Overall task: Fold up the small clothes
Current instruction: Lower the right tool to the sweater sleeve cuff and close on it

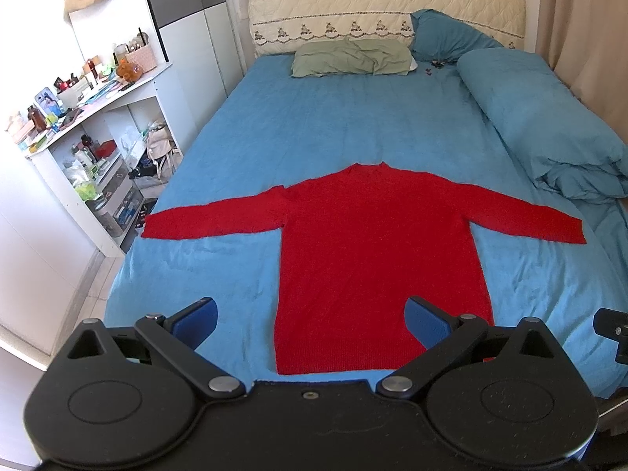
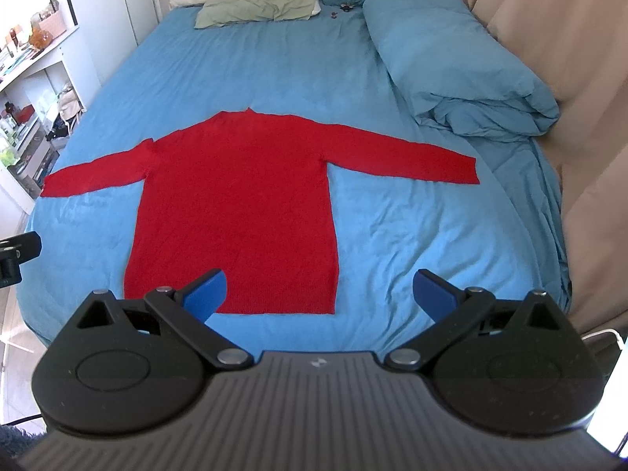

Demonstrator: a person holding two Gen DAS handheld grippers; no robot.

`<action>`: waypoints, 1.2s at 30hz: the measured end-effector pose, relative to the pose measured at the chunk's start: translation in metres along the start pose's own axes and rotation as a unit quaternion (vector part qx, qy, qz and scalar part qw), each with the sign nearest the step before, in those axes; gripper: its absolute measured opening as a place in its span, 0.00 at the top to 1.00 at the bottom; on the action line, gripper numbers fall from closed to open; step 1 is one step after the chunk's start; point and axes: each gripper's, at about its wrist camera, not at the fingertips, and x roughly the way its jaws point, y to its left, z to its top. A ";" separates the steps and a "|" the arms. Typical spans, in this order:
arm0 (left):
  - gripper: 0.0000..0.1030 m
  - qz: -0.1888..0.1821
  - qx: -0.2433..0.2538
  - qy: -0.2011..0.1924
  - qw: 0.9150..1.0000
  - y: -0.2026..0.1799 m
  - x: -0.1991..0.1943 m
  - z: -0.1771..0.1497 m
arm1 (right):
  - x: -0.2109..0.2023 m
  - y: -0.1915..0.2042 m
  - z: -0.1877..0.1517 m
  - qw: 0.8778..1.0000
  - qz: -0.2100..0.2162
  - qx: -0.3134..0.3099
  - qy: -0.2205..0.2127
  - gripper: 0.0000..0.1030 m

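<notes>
The red sweater [image 1: 376, 259] is spread flat on the bed [image 1: 314, 125], hem nearest; both the left gripper [image 1: 310, 320] and right gripper [image 2: 320, 290] are held apart, empty, just short of the hem.

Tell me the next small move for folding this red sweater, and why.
Probably bring the left gripper out to the left sleeve cuff and close on it. The red sweater lies flat on the bed, both sleeves spread wide; both grippers hang open above the hem, holding nothing. The right gripper can then take the right sleeve.
</notes>
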 end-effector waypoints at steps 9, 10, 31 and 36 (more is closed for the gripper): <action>0.00 -0.036 0.040 -0.037 0.998 -0.011 0.012 0.041 | 0.000 -0.010 0.029 0.999 -0.012 0.042 -0.027 0.00; 0.00 -0.042 0.045 -0.043 0.997 -0.013 0.015 0.050 | 0.002 -0.013 0.035 0.998 -0.017 0.051 -0.033 0.00; 0.00 -0.046 0.043 -0.037 0.997 -0.187 0.211 0.172 | 0.237 -0.221 0.130 0.973 -0.052 0.218 -0.054 0.00; 0.00 -0.033 0.043 -0.020 0.998 -0.226 0.290 0.161 | 0.341 -0.264 0.119 0.971 -0.048 0.229 -0.050 0.00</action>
